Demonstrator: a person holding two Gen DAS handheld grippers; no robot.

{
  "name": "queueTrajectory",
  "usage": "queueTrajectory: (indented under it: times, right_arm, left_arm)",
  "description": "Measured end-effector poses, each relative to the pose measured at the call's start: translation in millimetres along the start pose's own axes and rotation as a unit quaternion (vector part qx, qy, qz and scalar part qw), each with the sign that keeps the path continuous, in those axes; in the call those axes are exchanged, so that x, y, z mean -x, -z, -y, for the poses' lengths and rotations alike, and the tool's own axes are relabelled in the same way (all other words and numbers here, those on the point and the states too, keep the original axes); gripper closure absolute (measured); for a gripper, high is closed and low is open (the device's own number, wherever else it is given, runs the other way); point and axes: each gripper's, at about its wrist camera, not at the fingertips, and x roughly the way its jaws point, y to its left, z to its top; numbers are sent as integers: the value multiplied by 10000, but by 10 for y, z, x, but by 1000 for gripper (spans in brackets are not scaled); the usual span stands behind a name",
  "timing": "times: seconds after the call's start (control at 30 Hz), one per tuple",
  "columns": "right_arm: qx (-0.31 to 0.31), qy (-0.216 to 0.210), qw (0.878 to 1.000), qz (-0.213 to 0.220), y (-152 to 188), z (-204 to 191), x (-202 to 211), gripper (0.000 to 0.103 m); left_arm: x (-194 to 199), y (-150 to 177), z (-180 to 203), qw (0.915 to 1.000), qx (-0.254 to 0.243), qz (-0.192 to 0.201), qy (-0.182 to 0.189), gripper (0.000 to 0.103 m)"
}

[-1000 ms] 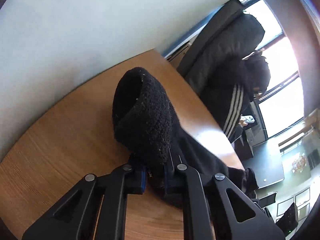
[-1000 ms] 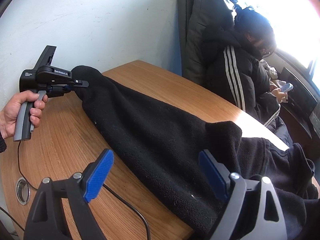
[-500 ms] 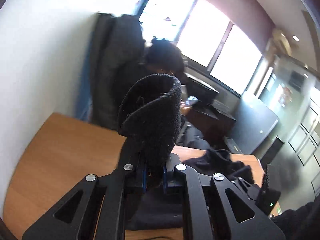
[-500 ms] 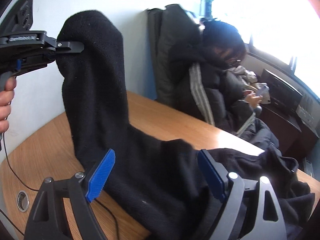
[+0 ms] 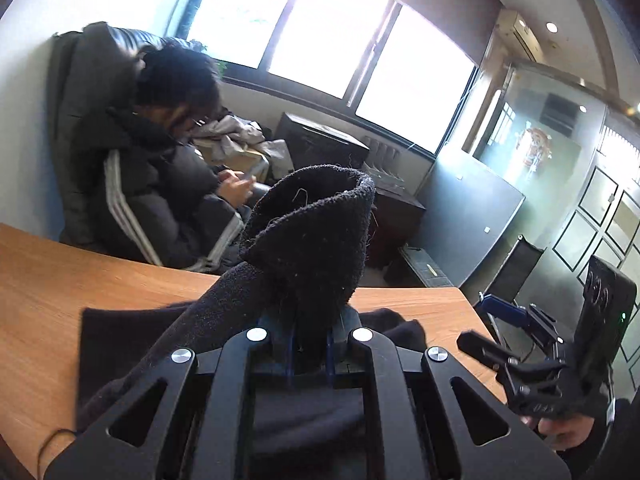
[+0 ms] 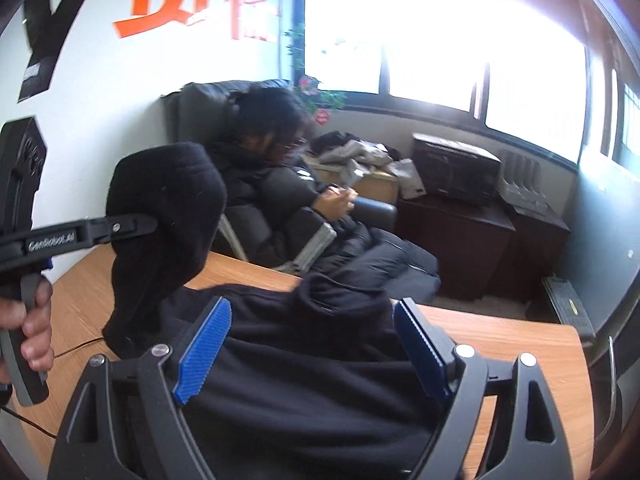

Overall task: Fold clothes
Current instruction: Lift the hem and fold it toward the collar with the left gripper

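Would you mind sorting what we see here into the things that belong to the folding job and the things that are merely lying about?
Part of the job:
- black fleece garment
- left gripper, shut on its sleeve end
- right gripper, open over it
- wooden table

Lying about:
- seated person with phone
- pile of light clothes
- dark cabinet
- cable

The pads of the left tool (image 5: 311,354) are covered by the pinched black fleece garment (image 5: 316,236), so the contact cannot be made out. The garment's near end is cut off by the lower edge of the right wrist view, behind the right tool (image 6: 308,354). The far windows (image 6: 460,52) are blown out. Only part of the hand (image 5: 568,434) at the right is seen.
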Motion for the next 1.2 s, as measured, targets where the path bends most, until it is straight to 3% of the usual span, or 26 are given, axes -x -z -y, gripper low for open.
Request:
queueTrajectory:
  times: [0.13, 0.33, 0.47, 0.63, 0.73, 0.8, 0.97, 1.03, 1.2]
  right_arm:
    - [-246, 221, 9993, -193, 208, 833, 28, 15]
    - [-324, 270, 9990, -122, 466, 1530, 328, 15]
    - [-451, 104, 9988, -162, 498, 1866, 411, 15]
    - [-1006, 106, 9943, -329, 658, 2287, 359, 15]
    - [-1125, 89, 9926, -457, 785, 2325, 279, 15]
    - [-1207, 53, 9911, -557, 866, 2329, 209, 15]
    - [-1262, -153, 9879, -887, 922, 2173, -31, 11]
    - [-1323, -278, 9853, -1045, 942, 2104, -151, 10]
    - [-1475, -590, 9768, -1439, 993, 1933, -452, 9]
  left_arm:
    - [-410, 316, 672, 9998, -29, -181, 10, 94]
    - [-930, 641, 1647, 9986, -331, -399, 143, 94]
    - [-1253, 843, 2041, 9970, -436, -631, 137, 94]
    - [-1665, 1081, 2233, 9935, -598, -972, 44, 92]
    - [-1819, 1263, 2244, 9886, -678, -1325, -237, 71]
    - [-1759, 1351, 2202, 9883, -661, -1308, -416, 32]
    - [-1184, 1326, 1892, 9874, -877, -761, -1074, 10]
    - [-964, 1256, 1655, 9854, -875, -668, -1302, 9]
    - [-730, 1056, 572, 9690, -729, -783, -2225, 3]
